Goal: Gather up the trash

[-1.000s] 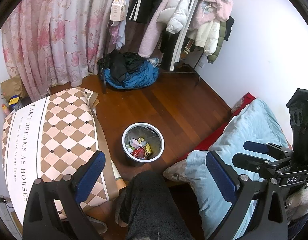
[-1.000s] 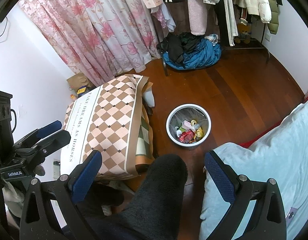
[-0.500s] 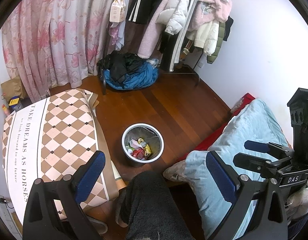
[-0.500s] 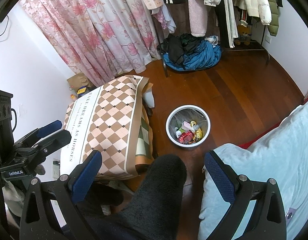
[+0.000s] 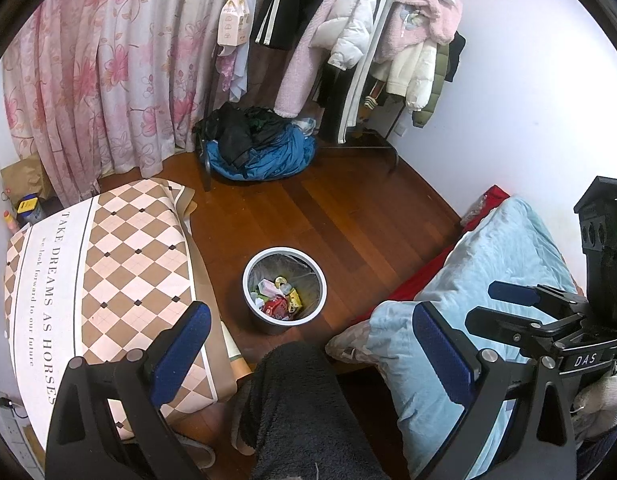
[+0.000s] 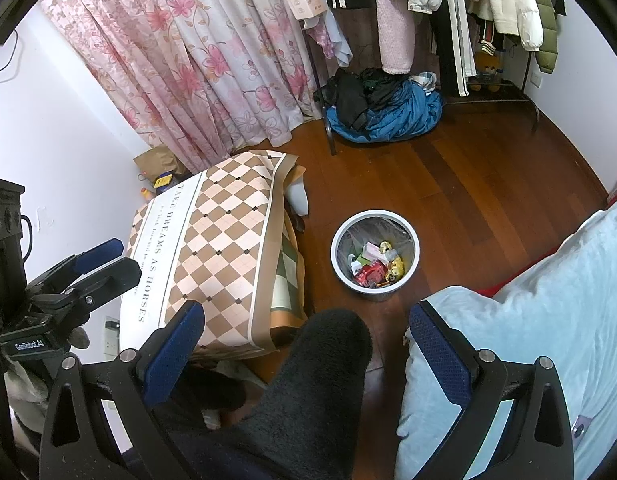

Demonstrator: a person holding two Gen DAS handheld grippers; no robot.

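Trash point(image 5: 279, 298) lies in the wastebasket point(image 5: 284, 254), a white-rimmed bin with a grey liner standing on the wooden floor point(image 5: 348, 216); I can make out a red wrapper, a yellow packet and pale scraps (the rest is too small to tell). Left of the wastebasket is the checkered cloth point(image 5: 120, 264) printed "TAKE DREAMS AS HORSES". Right of the wastebasket the light blue bedding point(image 5: 500, 264) slopes down over something red. Beyond the wastebasket, a heap of blue and black clothes point(image 5: 264, 148) sits under the hanging coats point(image 5: 348, 32), with the pink floral curtain point(image 5: 96, 64) to their left. Near side of the wastebasket, my dark fleece-covered knee point(image 5: 300, 392) fills the bottom.

My left gripper point(image 5: 312, 344) is held high above the wastebasket, its blue pads spread wide and holding nothing. My right gripper point(image 6: 308, 352) is likewise spread apart and bare, the wastebasket point(image 6: 375, 254) showing between its fingers.
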